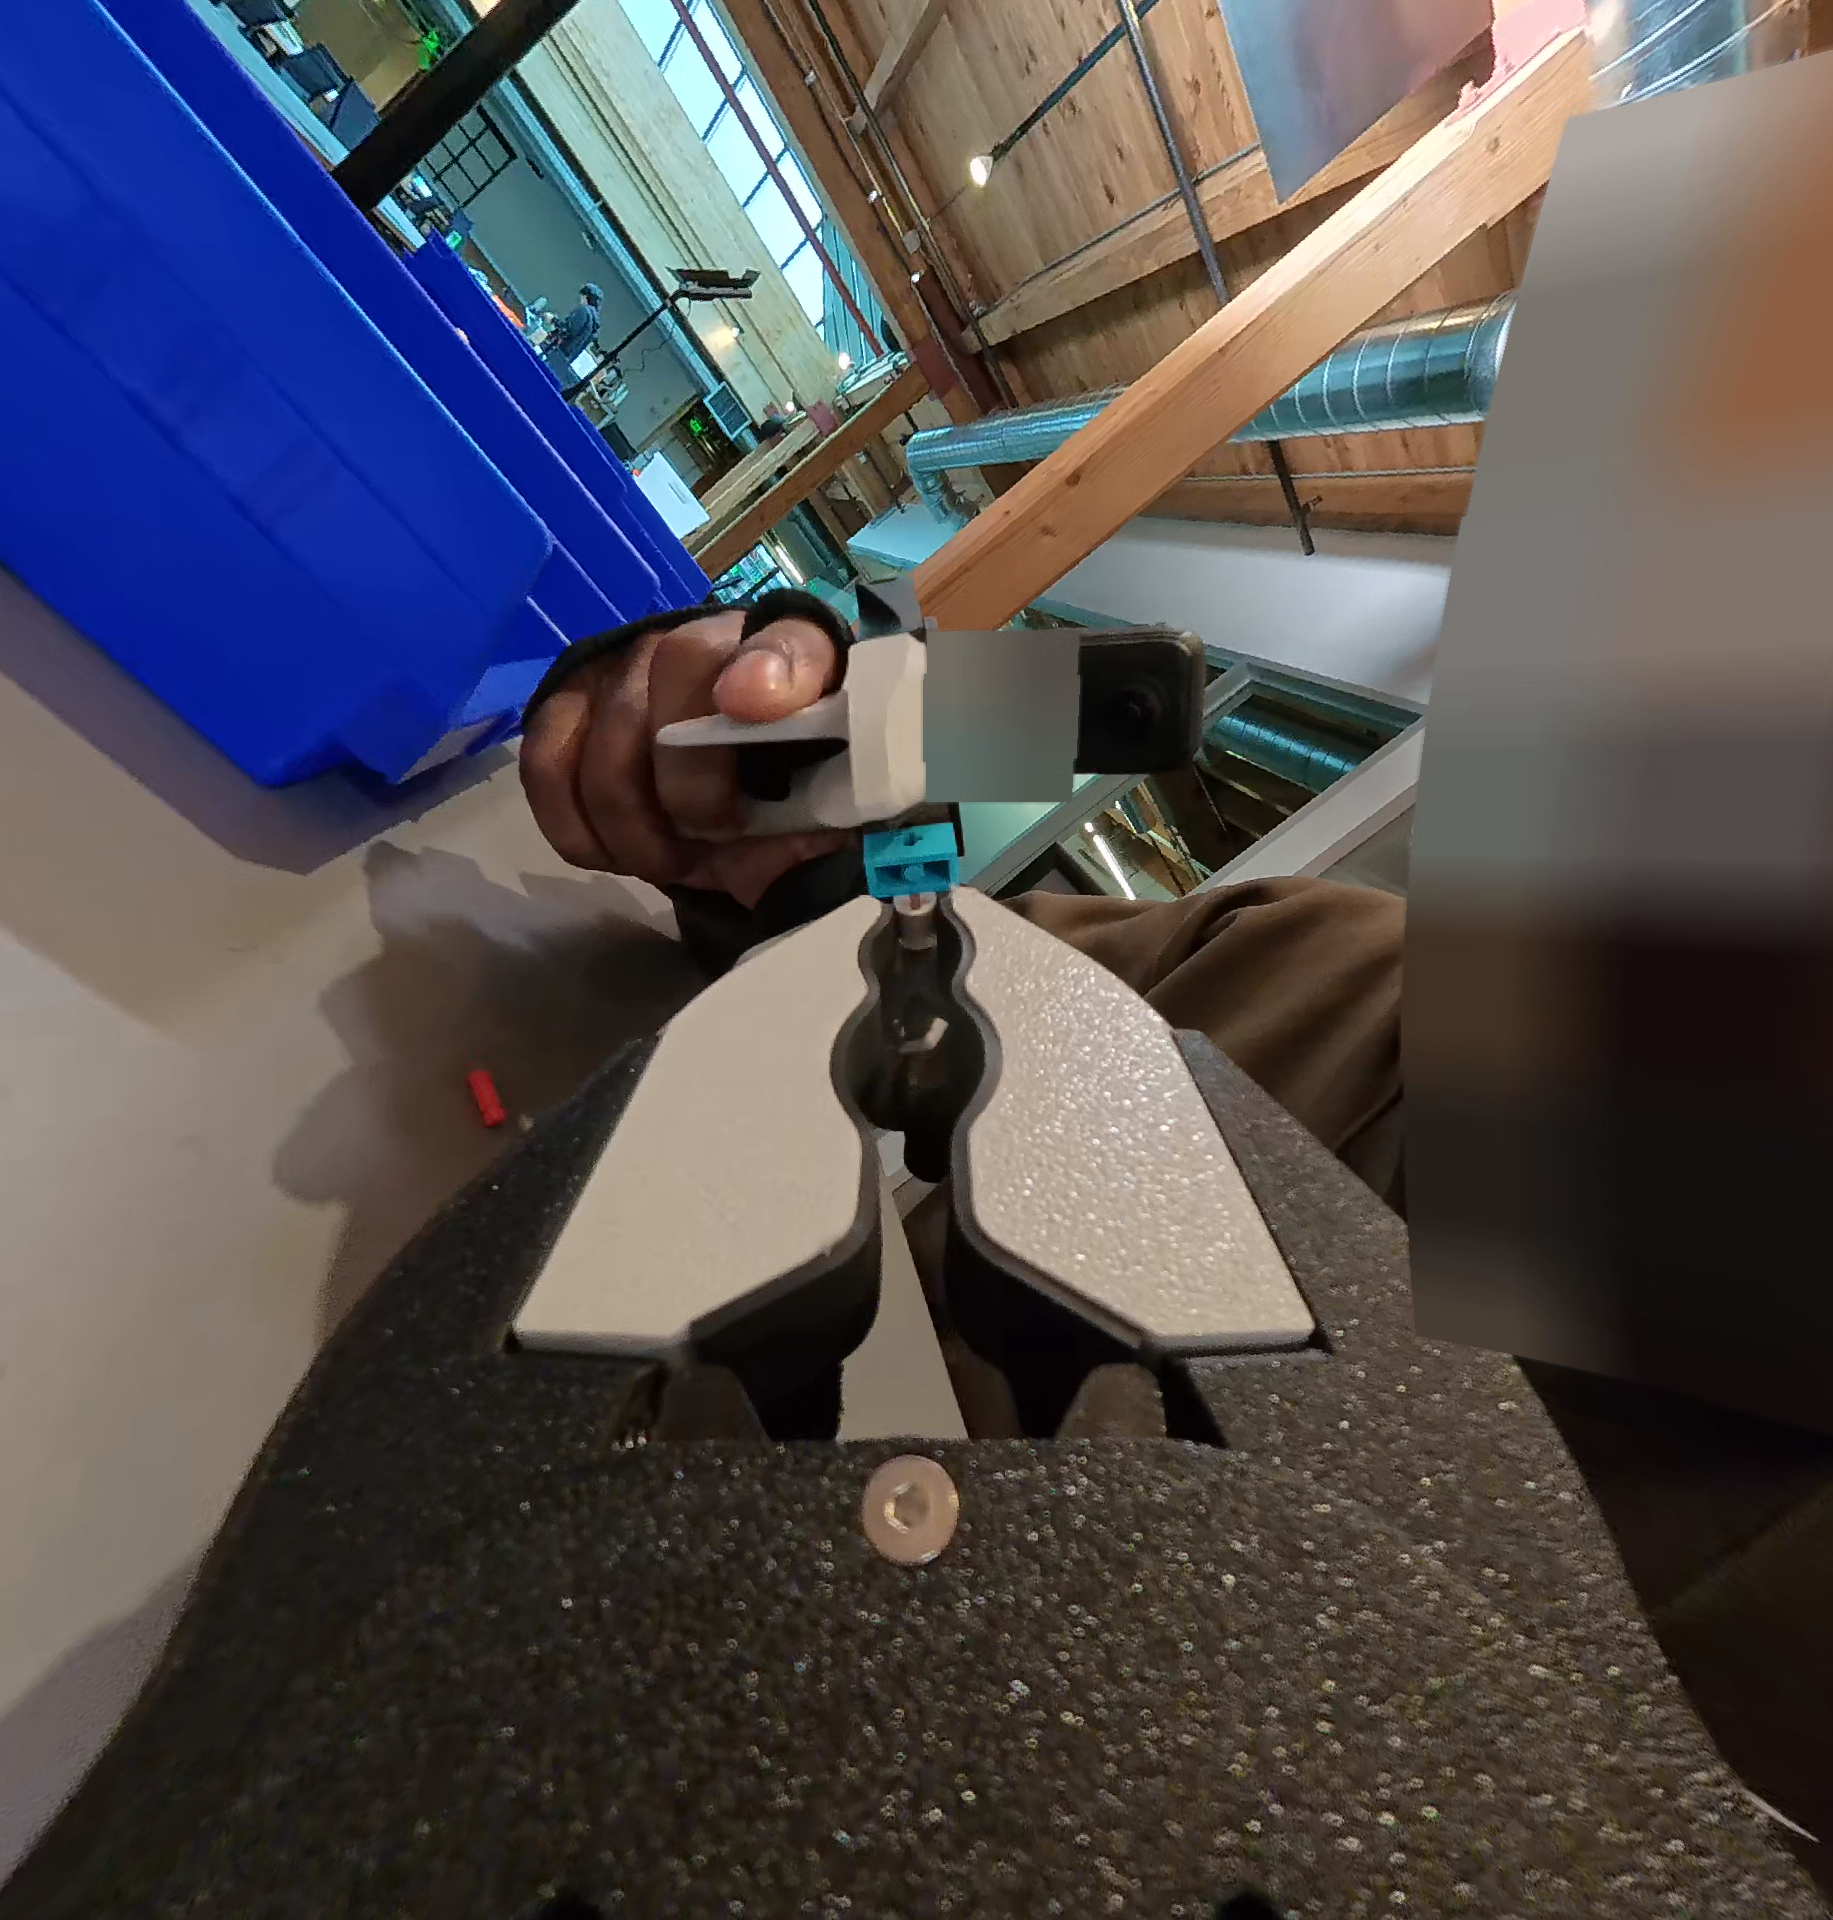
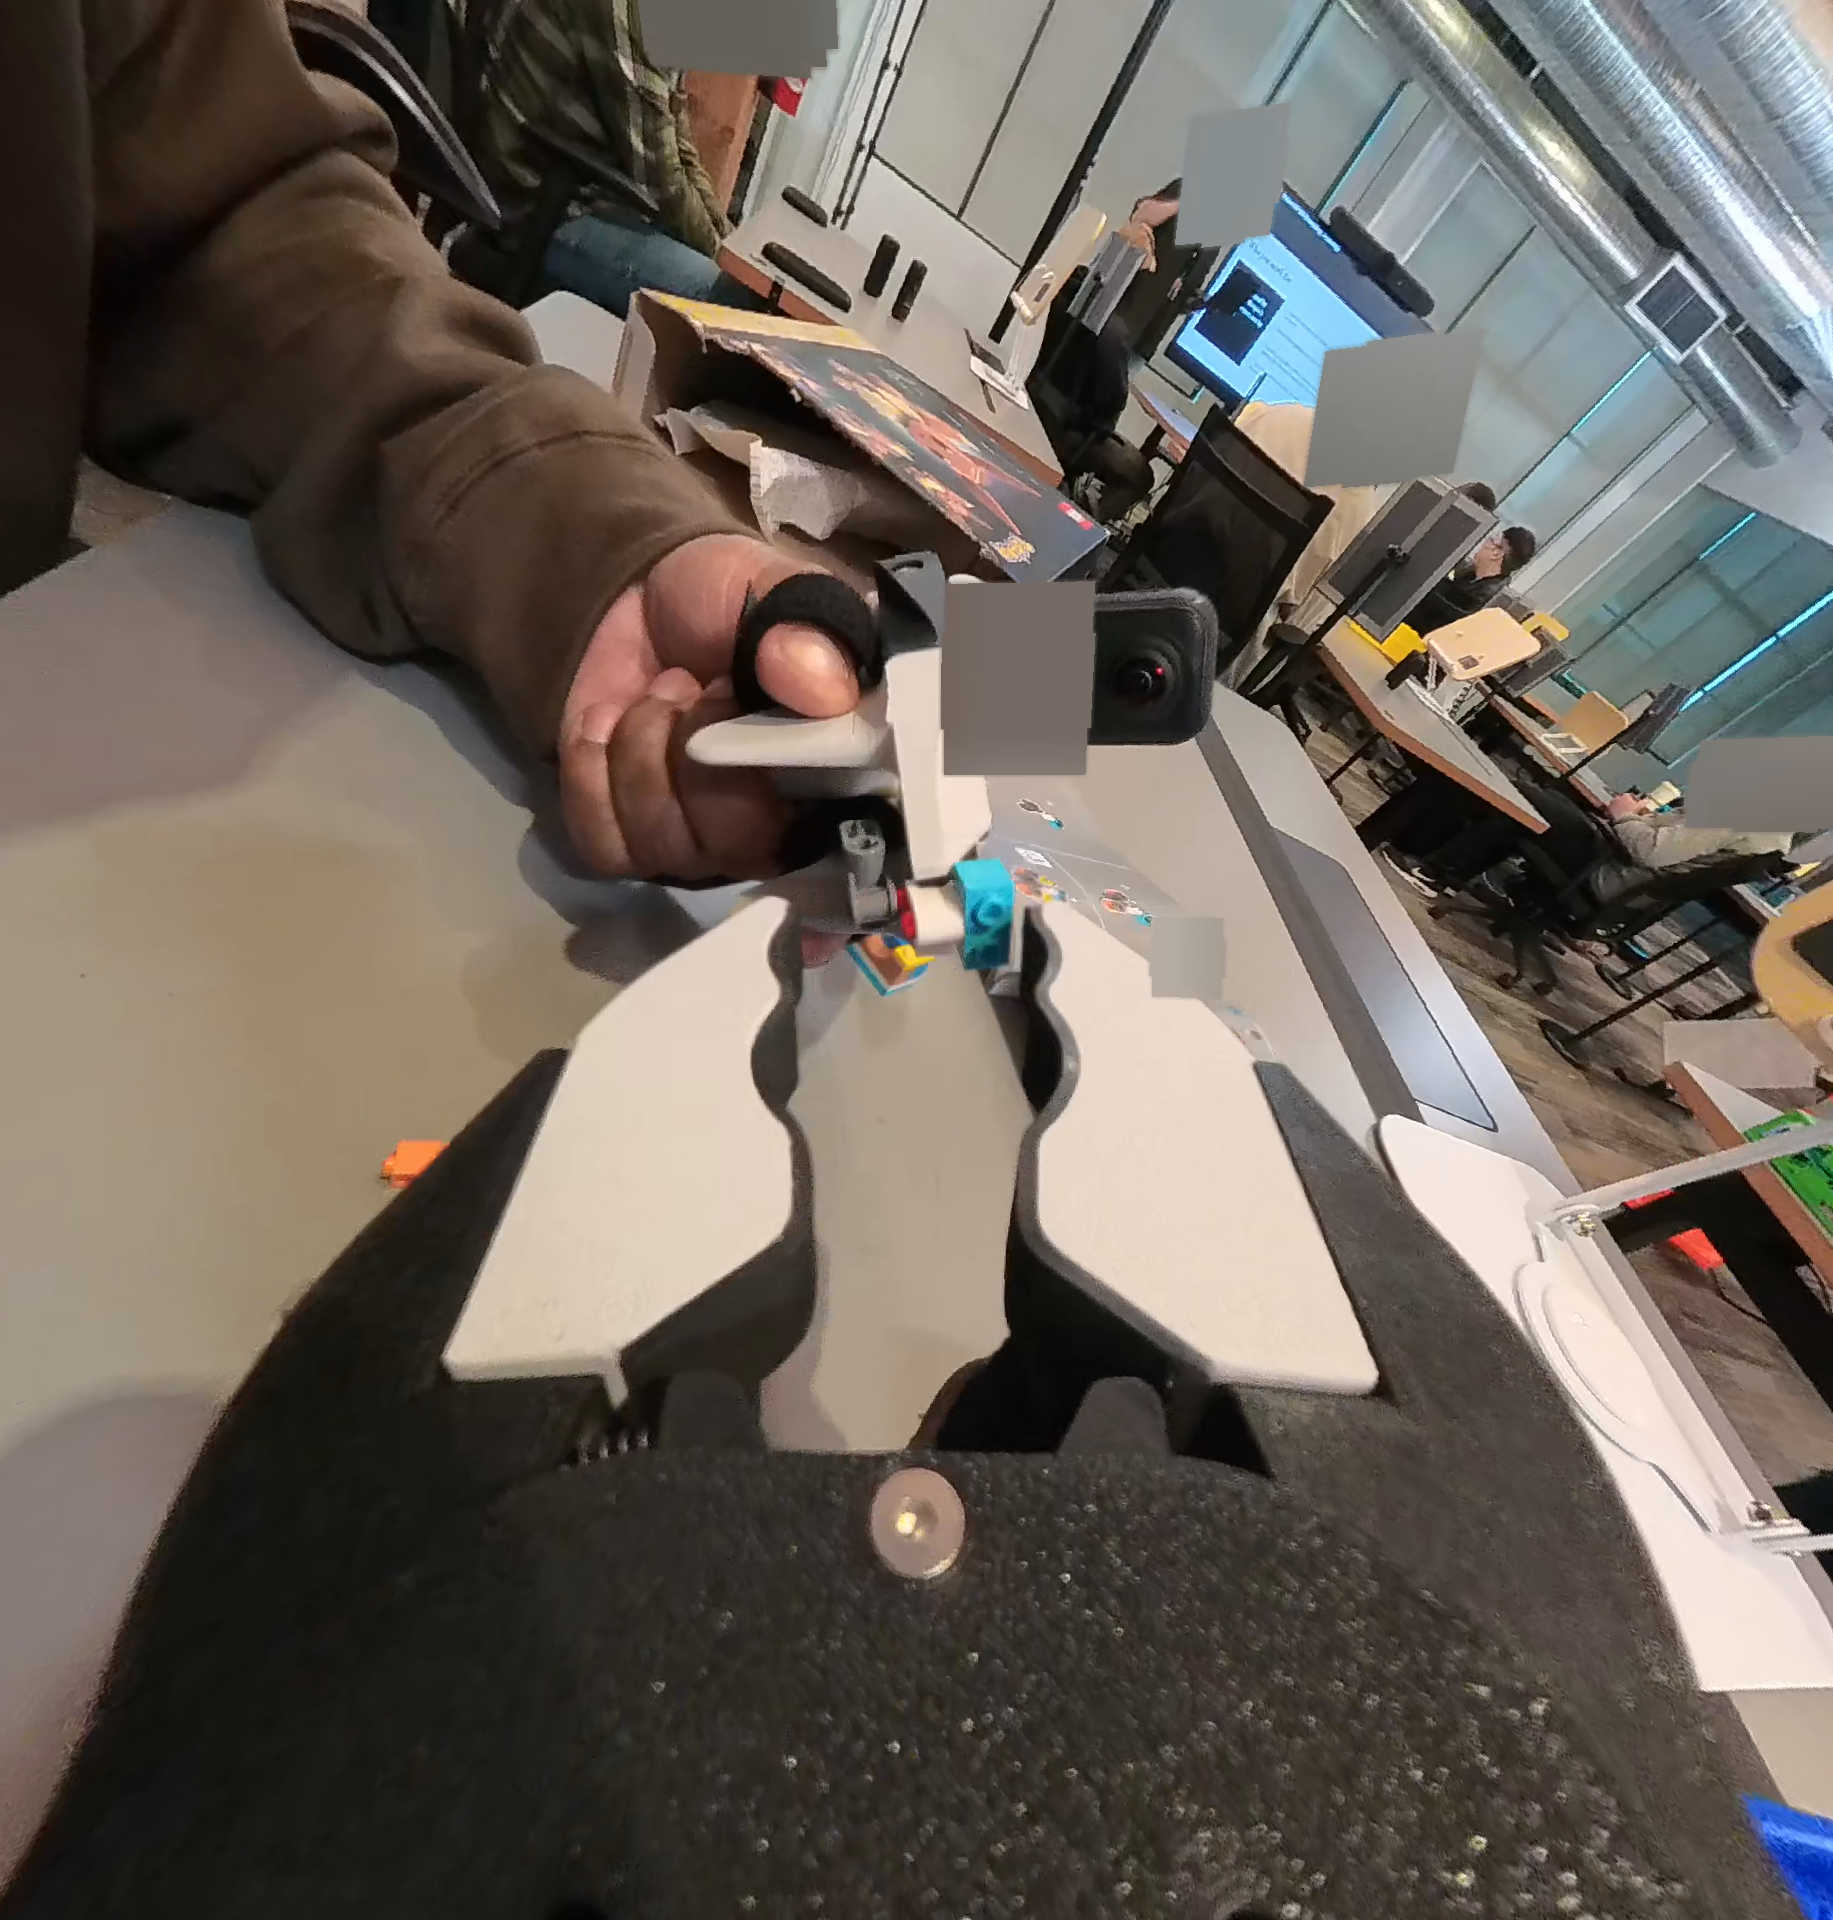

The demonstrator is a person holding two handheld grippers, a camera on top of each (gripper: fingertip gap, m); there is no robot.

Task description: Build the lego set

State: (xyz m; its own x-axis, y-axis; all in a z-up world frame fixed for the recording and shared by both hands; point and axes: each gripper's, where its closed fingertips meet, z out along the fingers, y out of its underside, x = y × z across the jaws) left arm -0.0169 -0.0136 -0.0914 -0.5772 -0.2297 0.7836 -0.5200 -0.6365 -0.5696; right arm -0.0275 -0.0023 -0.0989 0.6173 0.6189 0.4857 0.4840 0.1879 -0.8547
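The left claw (image 1: 912,914) has its grey textured fingers (image 1: 1078,1101) closed together on a small grey lego pin piece (image 1: 910,925) at the tips. Just ahead of those tips a small turquoise lego brick (image 1: 909,860) sits against the pin's end, directly under the other hand-held tool. In the right wrist view the right claw (image 2: 907,935) stands apart, its grey fingers (image 2: 1151,1164) either side of the same turquoise brick (image 2: 985,914), which sits nearer the right-hand finger; whether that finger touches it cannot be told. A grey connector with a red ring (image 2: 876,883) joins the brick on its left.

Beyond the right claw, a torn-open cardboard lego box with a dark printed lid (image 2: 891,436) lies on the grey tabletop (image 2: 216,883), crumpled paper showing inside. Well left of the left claw stand stacked blue plastic bins (image 1: 216,416); their contents are hidden.

A red lego piece (image 1: 486,1098) lies left of the left claw, an orange piece (image 2: 413,1158) left of the right claw. The tabletop edge runs close on the right claw's right; bare surface spreads to its left.
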